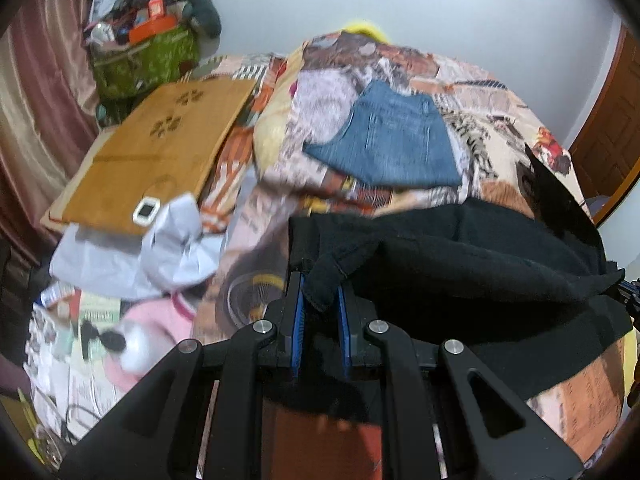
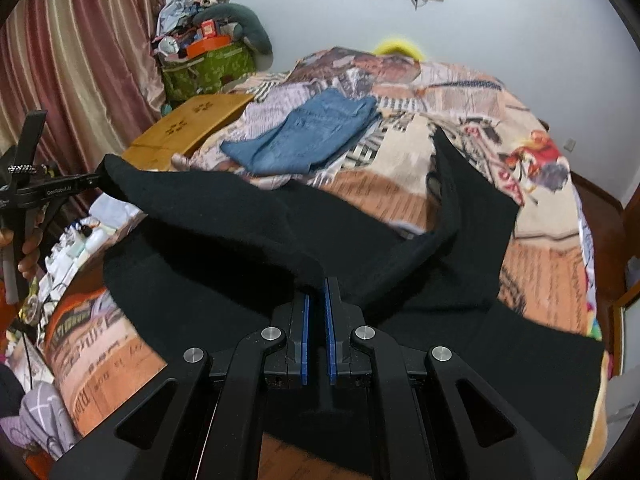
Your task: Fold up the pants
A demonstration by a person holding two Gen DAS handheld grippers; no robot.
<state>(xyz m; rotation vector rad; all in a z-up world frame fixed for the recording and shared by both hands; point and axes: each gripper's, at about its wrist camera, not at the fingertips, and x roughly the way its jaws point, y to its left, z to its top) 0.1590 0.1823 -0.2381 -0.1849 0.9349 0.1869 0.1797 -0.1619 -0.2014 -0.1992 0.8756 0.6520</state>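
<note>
Pants (image 2: 248,216) black and foldless, hiding right gripper (image 2: 316,292) tips.

Left hand-held gripper (image 1: 320,300) clamped on black cloth, right hand-held gripper (image 2: 317,300) likewise, both angled downward

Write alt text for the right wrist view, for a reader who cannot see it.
The right hand-held gripper is shut on an edge of black pants held over a bed with a printed cover, while the left hand-held gripper pinches the same edge at far left. Folded blue jeans lie further back on the bed.
</note>
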